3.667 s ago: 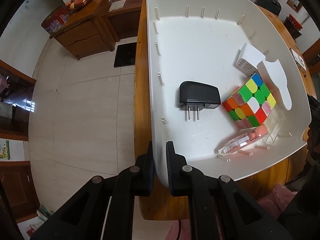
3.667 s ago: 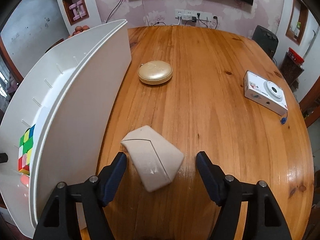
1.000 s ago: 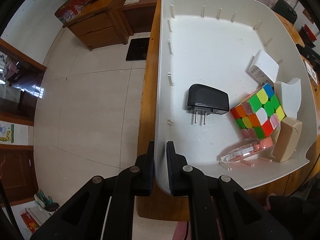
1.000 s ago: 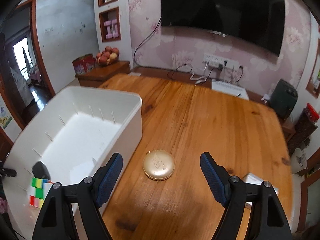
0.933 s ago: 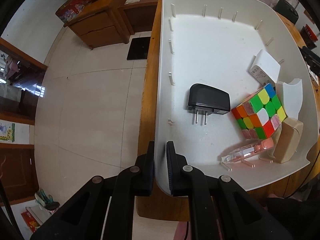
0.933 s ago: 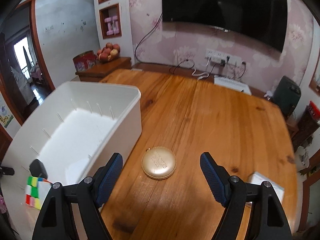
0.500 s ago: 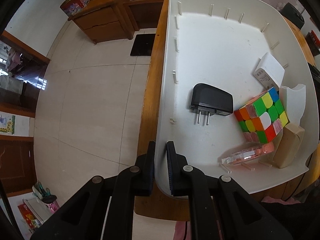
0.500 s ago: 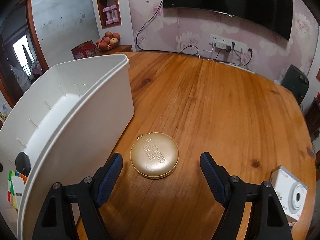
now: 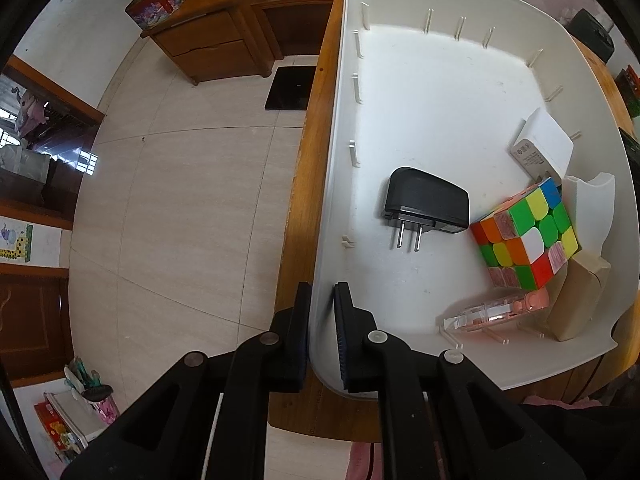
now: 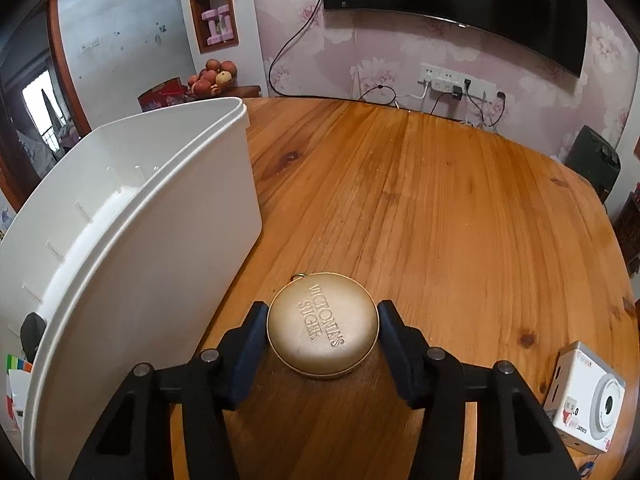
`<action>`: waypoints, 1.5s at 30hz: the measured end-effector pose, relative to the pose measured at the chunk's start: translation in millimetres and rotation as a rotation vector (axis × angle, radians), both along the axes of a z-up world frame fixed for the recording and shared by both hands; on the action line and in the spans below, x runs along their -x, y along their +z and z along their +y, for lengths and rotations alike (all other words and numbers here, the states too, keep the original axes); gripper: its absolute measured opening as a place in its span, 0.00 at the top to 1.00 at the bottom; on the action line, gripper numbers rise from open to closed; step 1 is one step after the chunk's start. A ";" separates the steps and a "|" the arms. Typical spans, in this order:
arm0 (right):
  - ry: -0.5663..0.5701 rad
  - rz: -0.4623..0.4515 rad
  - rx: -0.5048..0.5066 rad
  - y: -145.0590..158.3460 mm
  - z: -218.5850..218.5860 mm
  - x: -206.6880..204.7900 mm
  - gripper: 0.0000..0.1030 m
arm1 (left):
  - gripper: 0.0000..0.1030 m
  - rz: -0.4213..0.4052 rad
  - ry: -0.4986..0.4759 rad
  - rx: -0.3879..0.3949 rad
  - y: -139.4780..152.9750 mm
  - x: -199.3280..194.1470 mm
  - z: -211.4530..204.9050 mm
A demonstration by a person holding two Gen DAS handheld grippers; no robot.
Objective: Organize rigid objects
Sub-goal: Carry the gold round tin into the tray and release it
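A white plastic bin stands on the wooden table's edge, and my left gripper is shut on its near wall. Inside lie a black plug adapter, a colourful puzzle cube, a white charger, a beige case and a clear pink-tinted piece. In the right wrist view a round gold compact lies on the table beside the bin. My right gripper is closing around it, and both pads touch its sides.
A white compact camera lies on the table at the lower right. A white curved insert leans in the bin's right side. Beyond the table are a wall with sockets and a TV, a wooden cabinet and tiled floor.
My right gripper came down and forward over the gold compact, and its jaws narrowed from wide open onto the compact's sides. The left gripper kept its hold on the bin wall.
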State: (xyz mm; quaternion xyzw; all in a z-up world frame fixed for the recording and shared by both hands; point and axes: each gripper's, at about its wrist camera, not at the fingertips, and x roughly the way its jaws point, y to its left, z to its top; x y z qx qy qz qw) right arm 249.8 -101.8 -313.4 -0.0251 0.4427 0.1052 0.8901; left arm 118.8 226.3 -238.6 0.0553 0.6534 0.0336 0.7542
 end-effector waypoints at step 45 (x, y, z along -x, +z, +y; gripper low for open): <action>0.231 0.050 -0.053 81.0 146.9 126.8 0.45 | 0.87 -0.030 -0.183 0.087 13.1 9.2 7.4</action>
